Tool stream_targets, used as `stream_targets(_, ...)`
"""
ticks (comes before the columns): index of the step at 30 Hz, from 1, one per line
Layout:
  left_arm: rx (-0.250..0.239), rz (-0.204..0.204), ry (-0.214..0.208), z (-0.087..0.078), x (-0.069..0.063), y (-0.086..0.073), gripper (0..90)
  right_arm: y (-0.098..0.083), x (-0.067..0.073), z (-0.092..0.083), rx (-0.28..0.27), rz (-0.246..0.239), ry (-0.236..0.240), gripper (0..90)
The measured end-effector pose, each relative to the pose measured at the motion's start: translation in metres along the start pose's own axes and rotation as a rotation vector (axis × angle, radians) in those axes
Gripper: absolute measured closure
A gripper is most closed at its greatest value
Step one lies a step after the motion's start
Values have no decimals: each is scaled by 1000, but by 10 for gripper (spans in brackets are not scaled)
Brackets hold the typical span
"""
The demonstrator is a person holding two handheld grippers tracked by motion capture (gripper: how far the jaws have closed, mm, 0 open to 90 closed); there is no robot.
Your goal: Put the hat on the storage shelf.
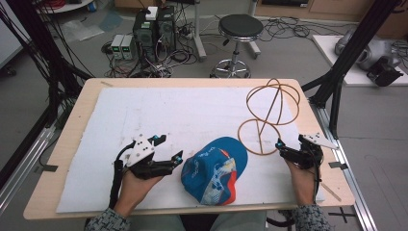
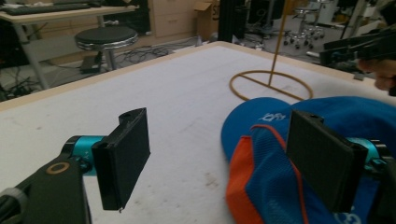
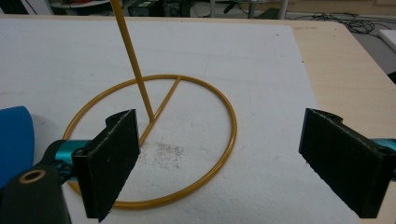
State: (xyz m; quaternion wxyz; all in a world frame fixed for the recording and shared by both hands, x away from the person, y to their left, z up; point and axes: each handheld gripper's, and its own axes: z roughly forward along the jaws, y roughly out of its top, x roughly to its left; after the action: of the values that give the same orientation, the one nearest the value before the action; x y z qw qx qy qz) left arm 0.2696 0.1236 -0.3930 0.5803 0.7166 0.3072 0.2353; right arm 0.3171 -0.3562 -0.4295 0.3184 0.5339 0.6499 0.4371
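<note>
A blue baseball cap (image 1: 215, 168) with orange and white trim lies on the white foam sheet (image 1: 159, 113) near the table's front edge. My left gripper (image 1: 170, 148) is open just left of the cap. In the left gripper view, my left gripper (image 2: 222, 158) has one jaw over the cap (image 2: 271, 126) and the other over bare foam. A gold wire hat stand (image 1: 269, 115) rises upright to the cap's right. My right gripper (image 1: 291, 142) is open at the stand's base ring (image 3: 231, 116). In the right gripper view, my right gripper (image 3: 229, 158) holds nothing.
The wooden table (image 1: 72, 130) shows bare strips around the foam sheet. Behind it on the floor are a round black stool (image 1: 239, 29), computer boxes (image 1: 154, 29) and tangled cables. Black frame posts (image 1: 346, 57) stand at the right.
</note>
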Motion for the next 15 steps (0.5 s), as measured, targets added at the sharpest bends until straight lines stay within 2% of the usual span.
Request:
stream_targets(5, -5, -29, -73, 10, -8, 4, 261, 0, 0, 0, 0, 4, 0, 115)
stream_targets(15, 0, -16, -192, 28, -35, 6, 278, -1, -1, 0, 8, 3, 5, 115)
